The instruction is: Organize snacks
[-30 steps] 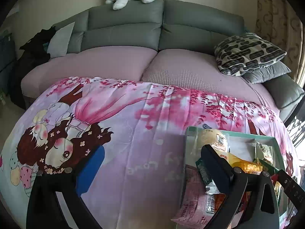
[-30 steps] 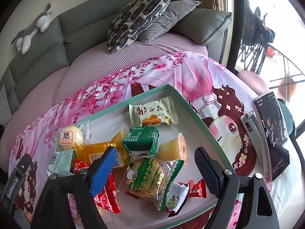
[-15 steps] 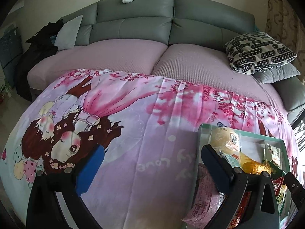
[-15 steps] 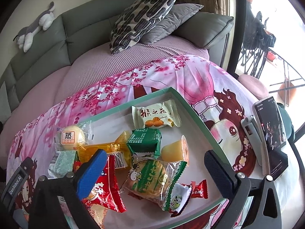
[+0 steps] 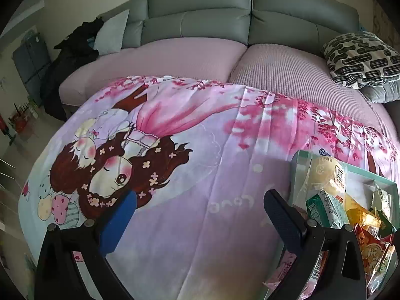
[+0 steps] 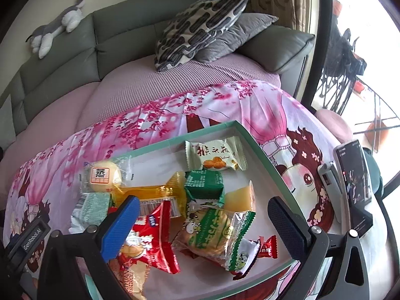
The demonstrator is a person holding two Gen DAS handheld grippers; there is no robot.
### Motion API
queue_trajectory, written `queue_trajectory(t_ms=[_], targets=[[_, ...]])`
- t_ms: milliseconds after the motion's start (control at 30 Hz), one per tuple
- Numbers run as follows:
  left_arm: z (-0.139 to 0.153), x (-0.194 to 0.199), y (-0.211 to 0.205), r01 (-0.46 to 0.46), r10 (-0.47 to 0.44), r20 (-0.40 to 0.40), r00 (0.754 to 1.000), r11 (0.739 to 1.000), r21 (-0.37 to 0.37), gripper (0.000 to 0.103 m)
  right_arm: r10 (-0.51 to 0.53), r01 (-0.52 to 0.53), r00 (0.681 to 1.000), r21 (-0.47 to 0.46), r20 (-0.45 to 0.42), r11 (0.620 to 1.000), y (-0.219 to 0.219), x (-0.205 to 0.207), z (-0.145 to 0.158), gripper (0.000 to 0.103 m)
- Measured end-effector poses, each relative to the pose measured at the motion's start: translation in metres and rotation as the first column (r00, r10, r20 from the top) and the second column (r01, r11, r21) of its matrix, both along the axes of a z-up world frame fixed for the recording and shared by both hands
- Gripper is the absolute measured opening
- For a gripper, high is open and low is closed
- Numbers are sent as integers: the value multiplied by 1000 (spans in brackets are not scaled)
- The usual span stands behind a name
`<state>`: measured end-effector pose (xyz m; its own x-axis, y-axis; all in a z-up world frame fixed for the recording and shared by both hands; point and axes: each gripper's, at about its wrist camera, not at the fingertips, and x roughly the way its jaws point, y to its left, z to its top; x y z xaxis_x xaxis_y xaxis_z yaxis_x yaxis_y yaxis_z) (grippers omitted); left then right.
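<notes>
- Snacks lie in a shallow tray (image 6: 262, 150) with a thin green rim and a white floor; the tray sits on a pink cartoon cloth (image 5: 187, 225) that covers the table in front of a grey sofa (image 5: 200, 17).
- My right gripper (image 6: 202, 225) hangs above the near part of the tray, its jaws wide apart, and nothing is pressed between them.
- Below this gap lie a clear crinkled bag with green print (image 6: 215, 235) and a glossy red bag (image 6: 150, 237), which overlap at their edges.
- Further in are a square green packet (image 6: 205, 185), a long orange wrapper (image 6: 150, 192), a round pale bun in clear film (image 6: 105, 175) and a pale yellow jelly cup (image 6: 240, 197) lying on its side.
- A cream packet with cookies printed on it (image 6: 215, 155) lies alone near the far corner, with bare white floor around it.
- The near-left half of the tray is crowded; the far-right strip along the rim is open.
- My left gripper (image 5: 200, 215) is also wide apart and holds nothing; it is over smooth, slightly creased cloth, just left of the tray's left edge.
- The cloth to the left of the tray is free and flat, a large open area.
- A phone on a stand (image 6: 355, 180) stands upright to the right of the tray, near the table edge.
</notes>
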<state>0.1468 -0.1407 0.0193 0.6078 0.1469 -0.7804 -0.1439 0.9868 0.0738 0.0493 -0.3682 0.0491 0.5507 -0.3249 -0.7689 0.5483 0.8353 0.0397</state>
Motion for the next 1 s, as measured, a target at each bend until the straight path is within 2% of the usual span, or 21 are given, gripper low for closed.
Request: queue_trajectory(t_ms=[300, 600, 1000], targets=[[10, -11, 12, 31, -30, 24, 999, 999, -18, 101, 58, -57, 998, -25, 8, 998, 31, -6, 6, 103], [6, -28, 28, 67, -67, 4, 998, 997, -35, 101, 96, -96, 995, -32, 13, 995, 58, -16, 7, 103], [0, -57, 52, 104, -105, -16, 994, 994, -33, 101, 130, -132, 991, -52, -38, 990, 89, -48, -11, 103]])
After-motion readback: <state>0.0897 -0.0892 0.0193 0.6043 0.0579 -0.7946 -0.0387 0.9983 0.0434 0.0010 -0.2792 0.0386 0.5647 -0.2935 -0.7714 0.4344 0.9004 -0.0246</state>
